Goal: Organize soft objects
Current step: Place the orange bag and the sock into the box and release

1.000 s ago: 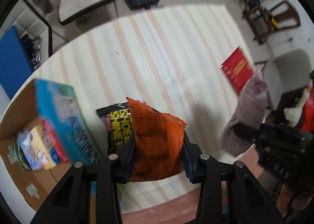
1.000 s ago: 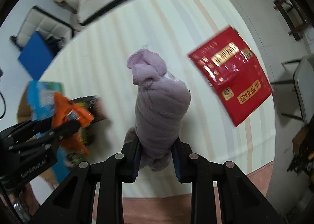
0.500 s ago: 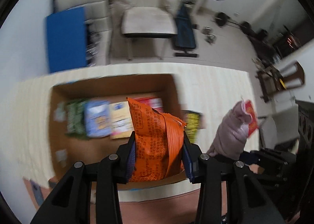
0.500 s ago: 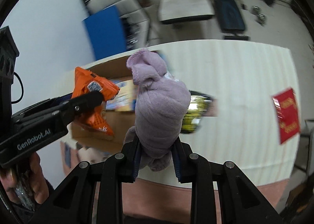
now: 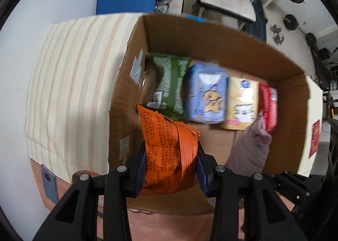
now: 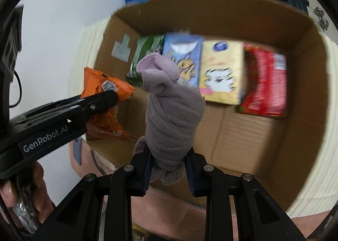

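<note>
Left to right. My left gripper [image 5: 171, 162] is clamped on the orange bag [image 5: 169, 146], pads pressing both sides. Bag stands upright between the jaws, long axis running away from me along the fingers. It hangs over the near-left corner of the box [image 5: 211, 36], just inside the left wall.

My right gripper [image 6: 169, 169] is pinched on the purple cloth [image 6: 171, 114], a rolled bundle, long axis also along the fingers, tip pointing toward the packs. It sits over the box's middle front.

In the box, a row along the far wall: green pack [image 5: 169, 80], blue pack [image 5: 207, 97], yellow pack [image 5: 240, 103], red pack [image 5: 268, 105], side by side, touching. Near half of the floor is bare cardboard.

Key relation: free floor lies straight below and ahead of both grippers, in front of the row. Left hand is nearer the left wall, right hand nearer the centre. Bag and cloth are near each other, not touching. I judge the next step is lowering and releasing each into the bare front strip, bag left, cloth right of it. The striped cloth [image 5: 63, 84] covers the table outside the box.
</note>
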